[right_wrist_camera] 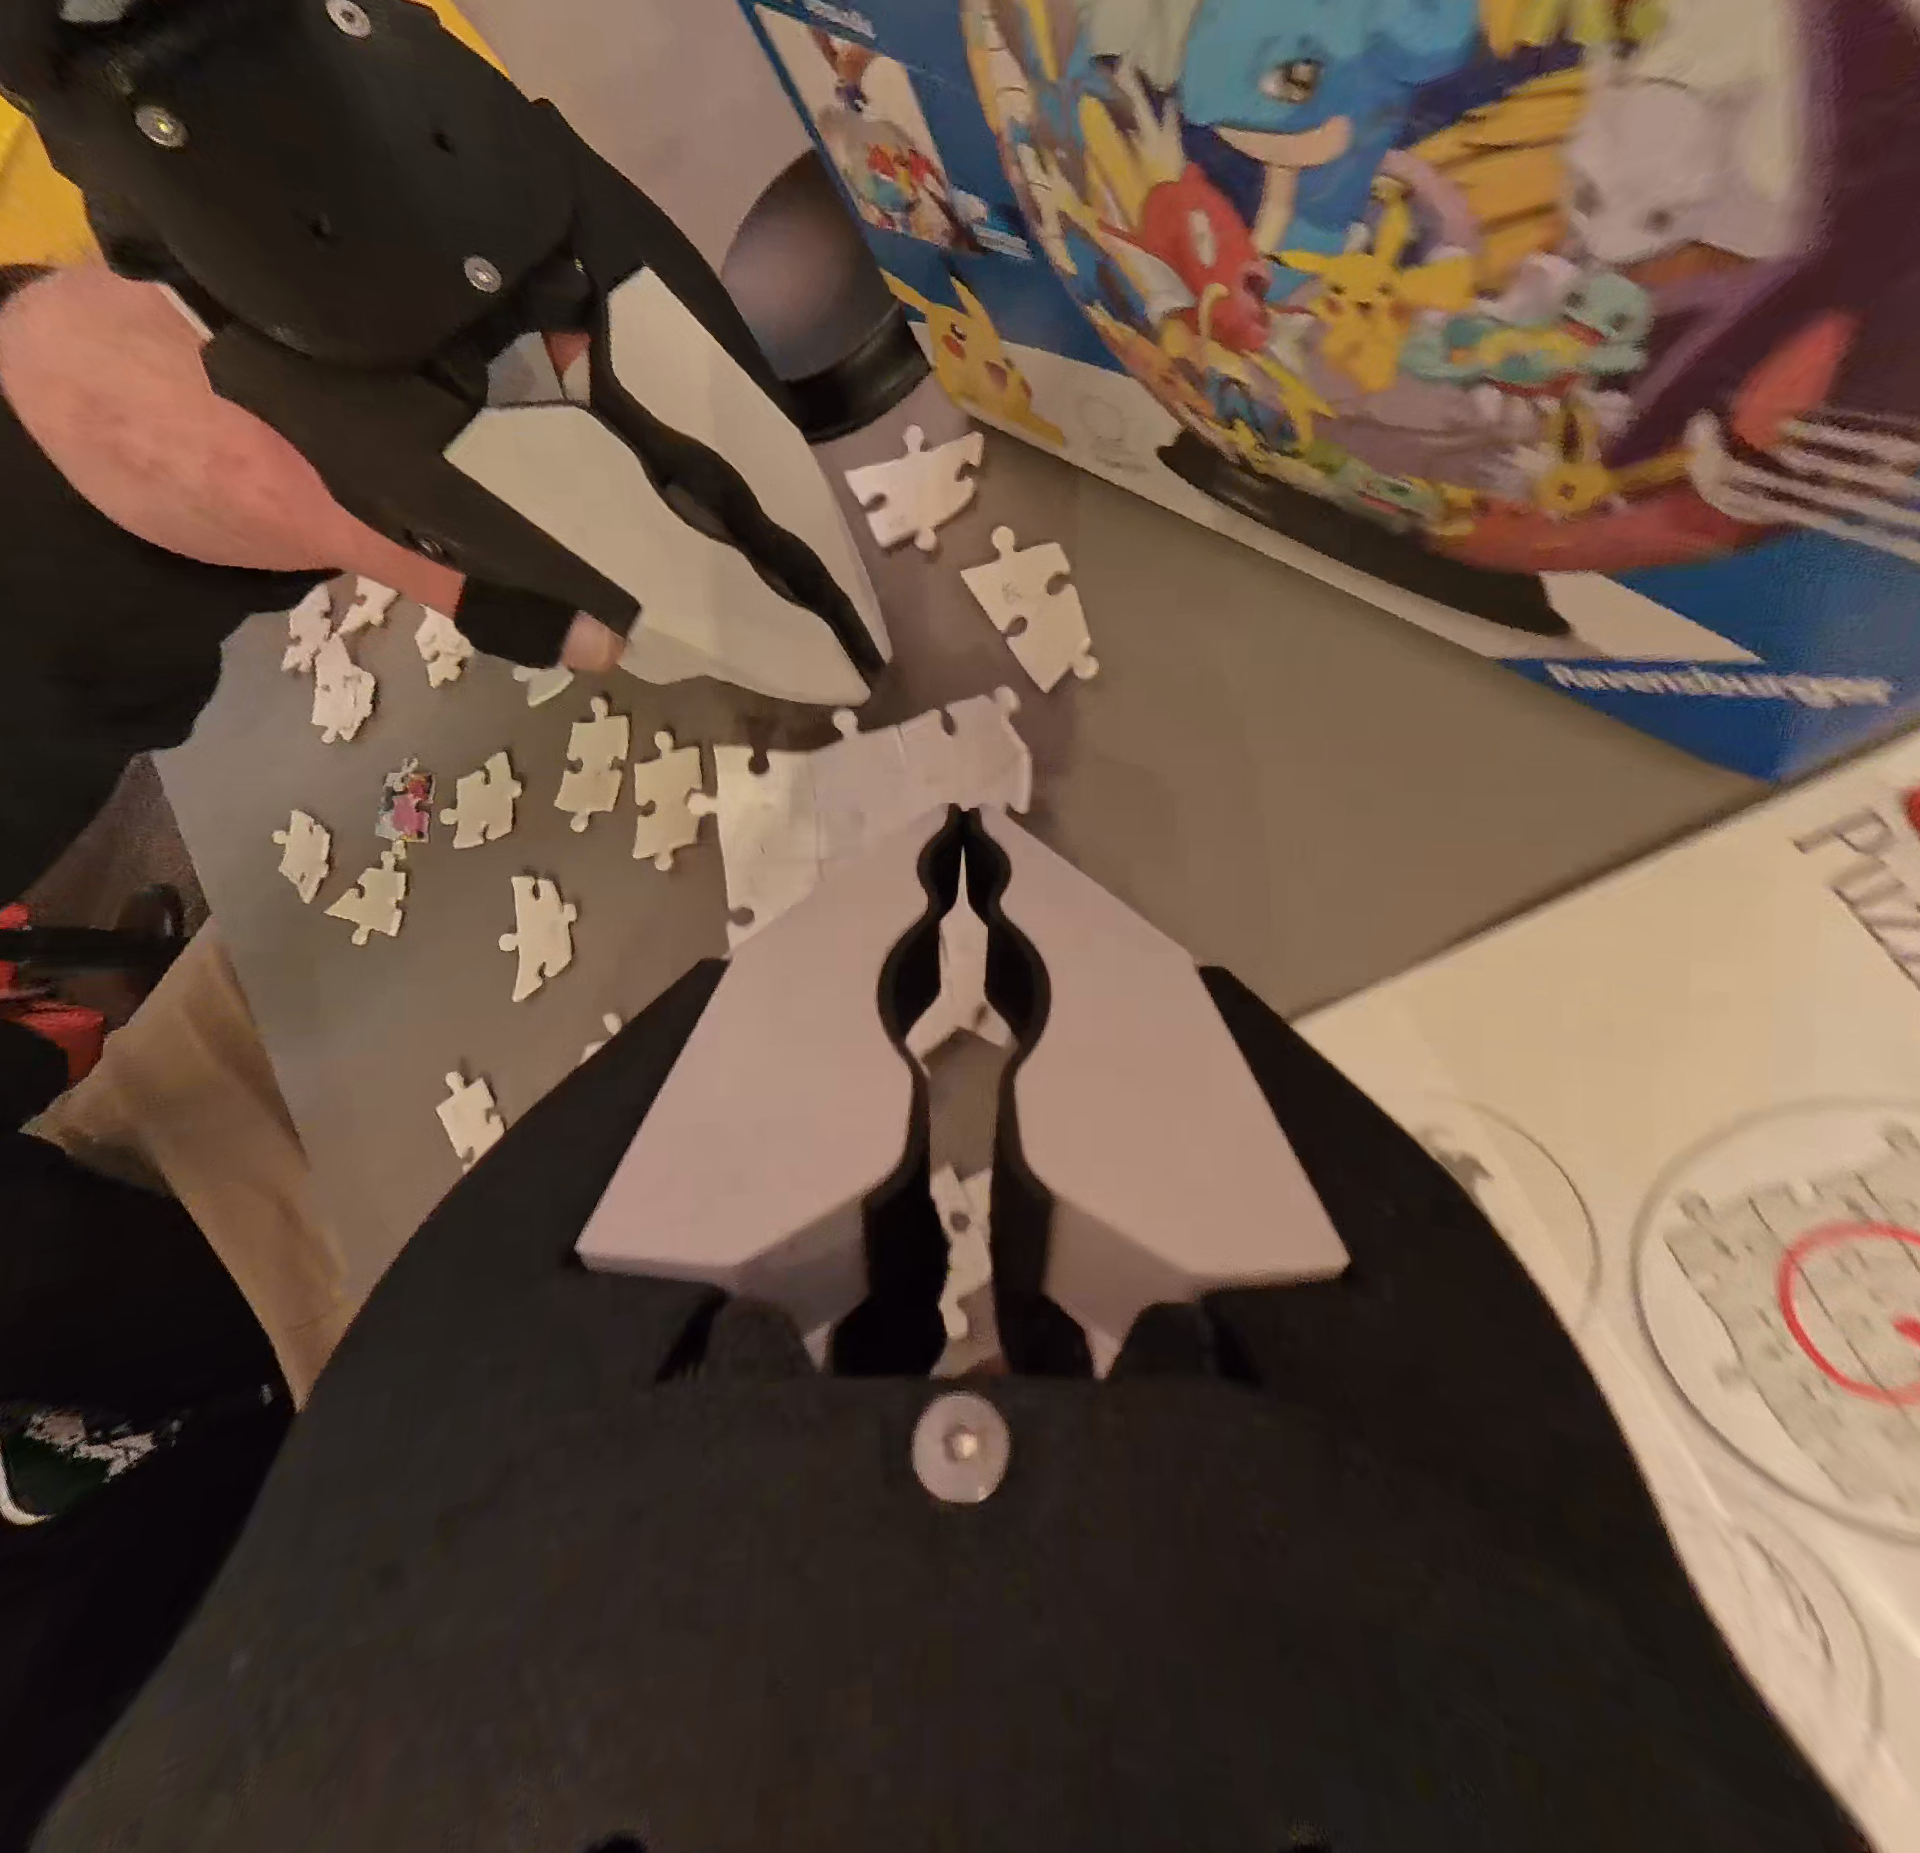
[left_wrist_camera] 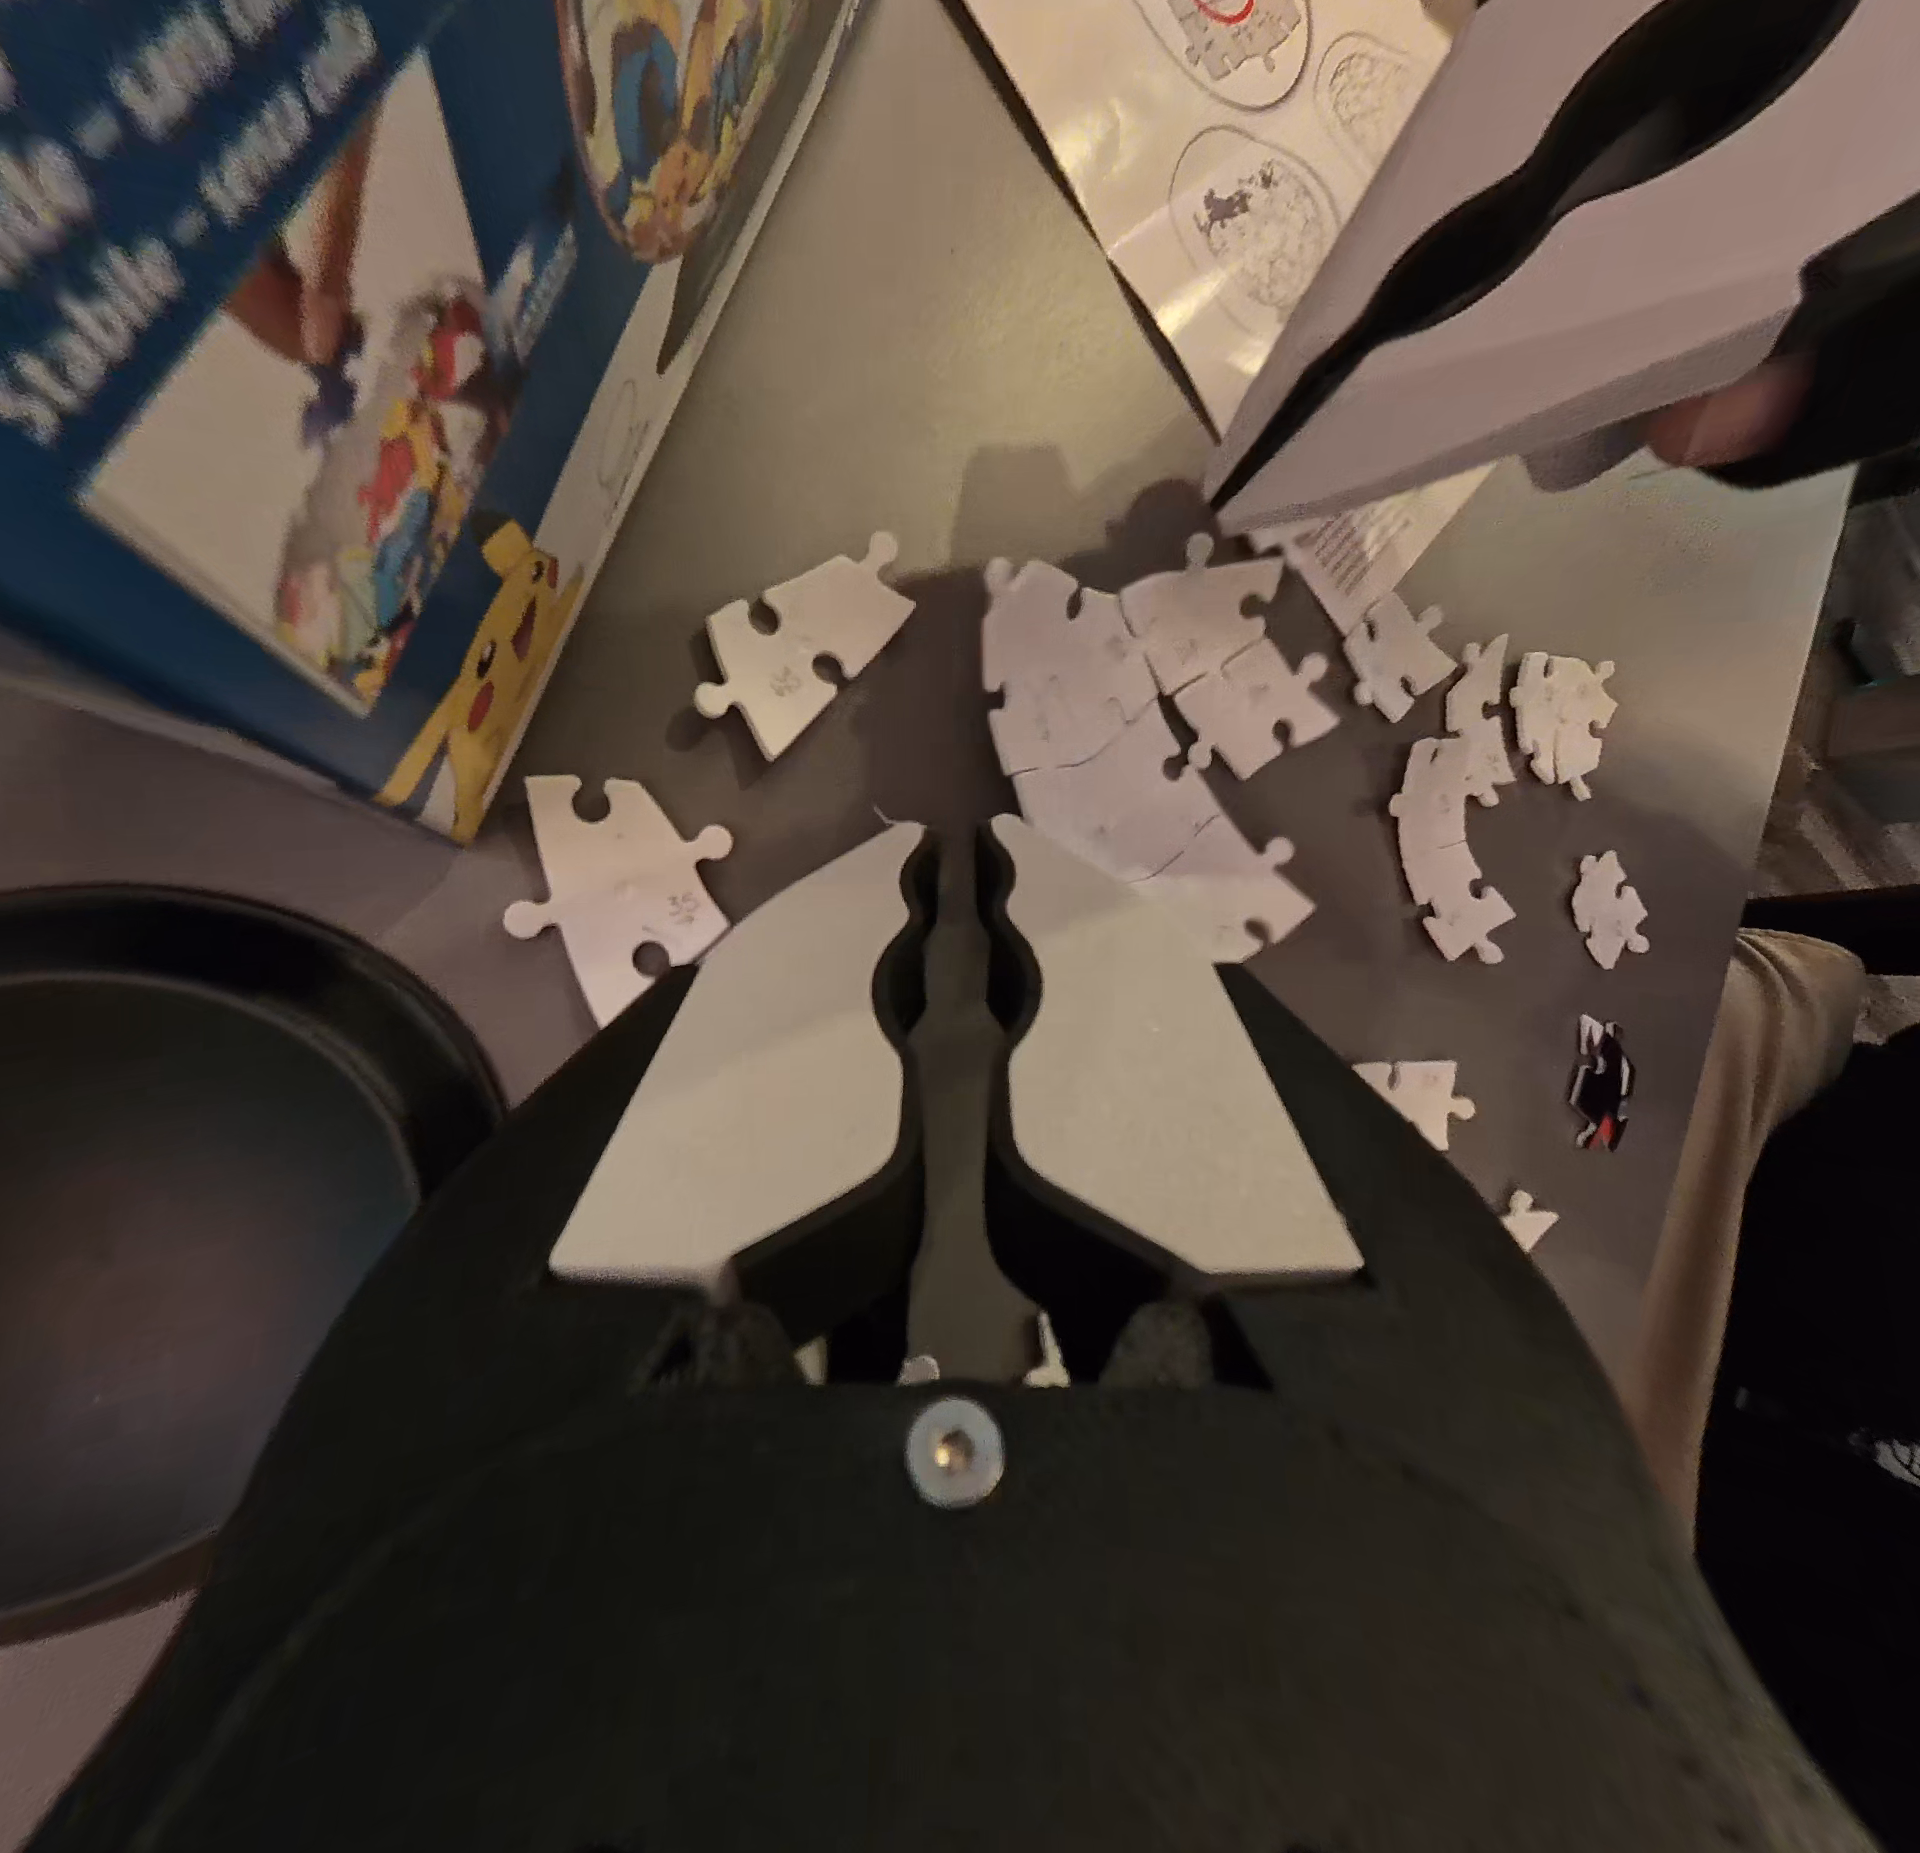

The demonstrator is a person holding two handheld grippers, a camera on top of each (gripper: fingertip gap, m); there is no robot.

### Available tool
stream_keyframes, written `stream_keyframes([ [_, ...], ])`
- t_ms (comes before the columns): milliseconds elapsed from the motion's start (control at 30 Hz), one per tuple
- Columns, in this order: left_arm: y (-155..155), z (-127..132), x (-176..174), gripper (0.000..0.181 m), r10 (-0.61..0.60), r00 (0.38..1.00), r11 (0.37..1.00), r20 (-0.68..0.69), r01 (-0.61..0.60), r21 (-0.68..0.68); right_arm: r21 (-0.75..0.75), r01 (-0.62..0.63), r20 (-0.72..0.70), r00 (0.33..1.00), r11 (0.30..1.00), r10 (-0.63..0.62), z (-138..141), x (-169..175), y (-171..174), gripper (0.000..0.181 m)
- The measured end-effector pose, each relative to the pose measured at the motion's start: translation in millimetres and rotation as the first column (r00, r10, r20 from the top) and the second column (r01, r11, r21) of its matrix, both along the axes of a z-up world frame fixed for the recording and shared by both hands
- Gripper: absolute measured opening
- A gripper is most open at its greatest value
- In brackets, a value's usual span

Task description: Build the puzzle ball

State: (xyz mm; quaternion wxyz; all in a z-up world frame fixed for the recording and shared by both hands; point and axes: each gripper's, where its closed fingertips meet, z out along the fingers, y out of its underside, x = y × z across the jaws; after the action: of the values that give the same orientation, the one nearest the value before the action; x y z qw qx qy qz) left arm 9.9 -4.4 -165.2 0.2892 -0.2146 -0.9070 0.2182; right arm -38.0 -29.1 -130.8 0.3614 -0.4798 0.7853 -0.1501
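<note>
Curved strip of joined white puzzle pieces (right_wrist_camera: pixel 894 775) lies crosswise just beyond the right tongs (right_wrist_camera: pixel 961 827), pinched shut, empty; left tongs (left_wrist_camera: pixel 958 847) narrowly parted.

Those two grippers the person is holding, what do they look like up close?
Each gripper, left and right, has a matte black body with a silver screw at its centre. Its two broad pale grey fingers taper to a point, lined inside with wavy black rubber. The person wears black fingerless gloves.
</note>
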Motion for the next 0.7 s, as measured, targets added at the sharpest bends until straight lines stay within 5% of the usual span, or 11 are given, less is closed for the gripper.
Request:
stream_keyframes([
  [167,-4,6,-7,0.014,-0.024,0.999,0.999,-0.026,0.023,-0.026,0.078,0.041,-0.064,0.997,0.996,-0.036,-15,-29,2,0.008],
  [700,12,-3,-19,0.008,0.012,1.0,1.0,-0.009,-0.012,0.018,0.262,0.027,-0.054,0.998,0.965,-0.013,-32,-26,39,0.006],
])
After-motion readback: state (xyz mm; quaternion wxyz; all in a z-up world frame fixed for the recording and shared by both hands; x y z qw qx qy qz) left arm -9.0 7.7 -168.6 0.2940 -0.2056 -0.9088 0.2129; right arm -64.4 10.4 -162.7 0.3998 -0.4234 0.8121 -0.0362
